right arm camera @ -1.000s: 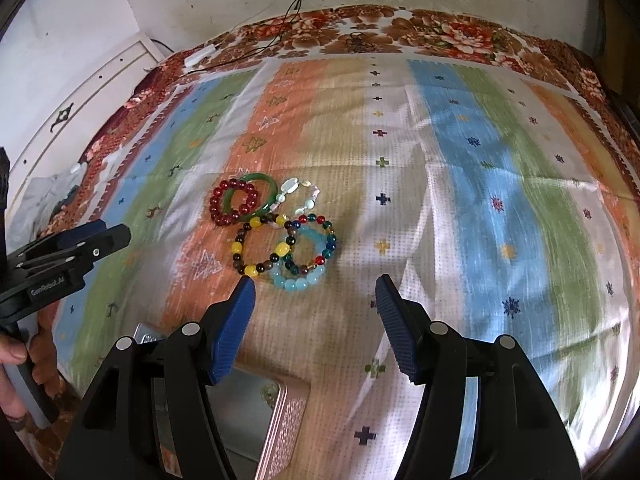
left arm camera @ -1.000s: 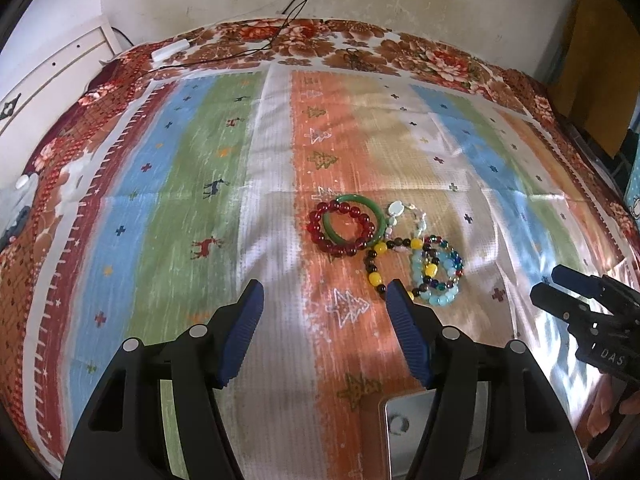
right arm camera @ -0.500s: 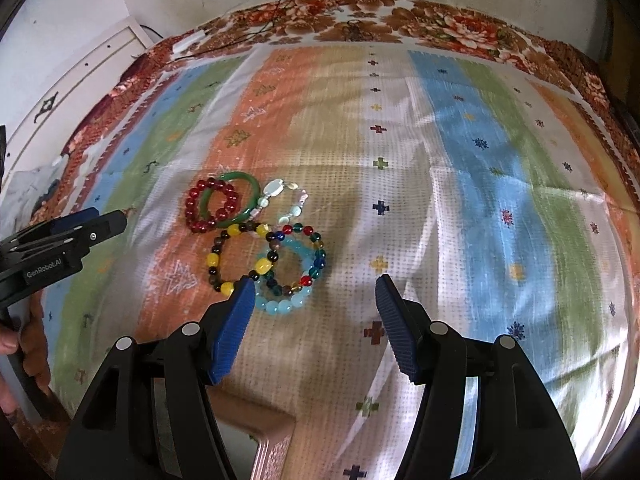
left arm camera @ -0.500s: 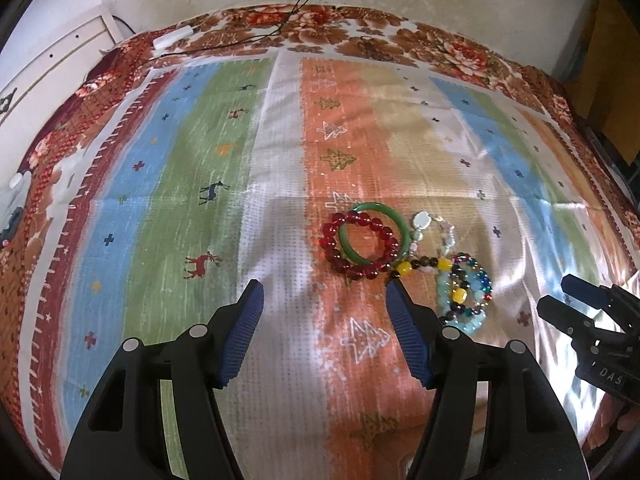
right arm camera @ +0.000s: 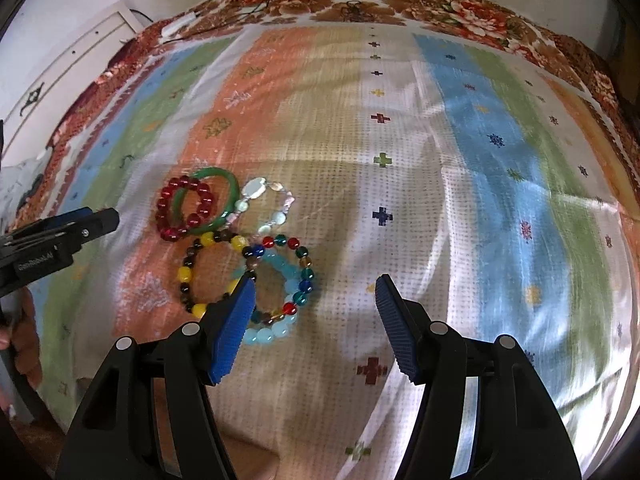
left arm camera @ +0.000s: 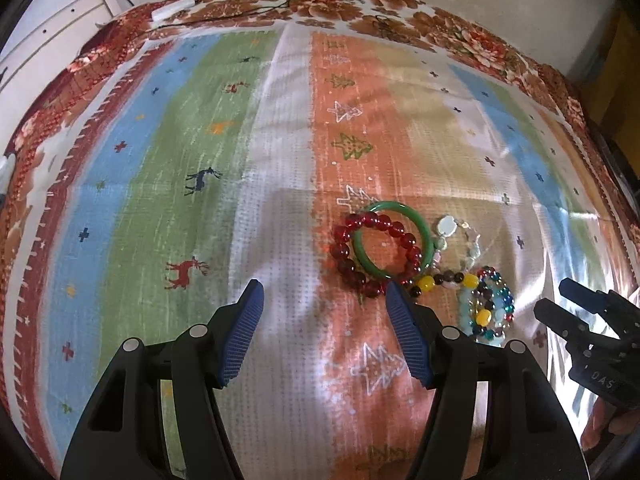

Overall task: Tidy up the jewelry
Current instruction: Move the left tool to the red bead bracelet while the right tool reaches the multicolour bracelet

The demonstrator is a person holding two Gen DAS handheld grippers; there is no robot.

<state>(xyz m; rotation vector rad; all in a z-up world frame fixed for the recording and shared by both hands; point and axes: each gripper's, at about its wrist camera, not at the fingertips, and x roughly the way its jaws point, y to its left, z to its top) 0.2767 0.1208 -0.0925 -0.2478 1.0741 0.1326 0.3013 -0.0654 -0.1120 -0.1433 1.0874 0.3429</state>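
Observation:
A heap of bracelets lies on the striped cloth. A green bangle overlaps a red bead bracelet. Beside them lie a pale shell bracelet, a yellow-and-dark bead bracelet, a multicoloured bead bracelet and a light blue bead bracelet. My left gripper is open and empty, just short and left of the red bracelet. My right gripper is open and empty, its left finger over the light blue bracelet's near side. Each gripper shows at the edge of the other's view, the right, the left.
The cloth covers a bed with a floral border at the far edge. A white power strip and black cables lie at the far left. A white cabinet stands to the left. A wall rises behind.
Both grippers have moved forward toward the bracelets. The metal box at the bottom of both views one second ago has dropped out of sight. Both grippers stay open.

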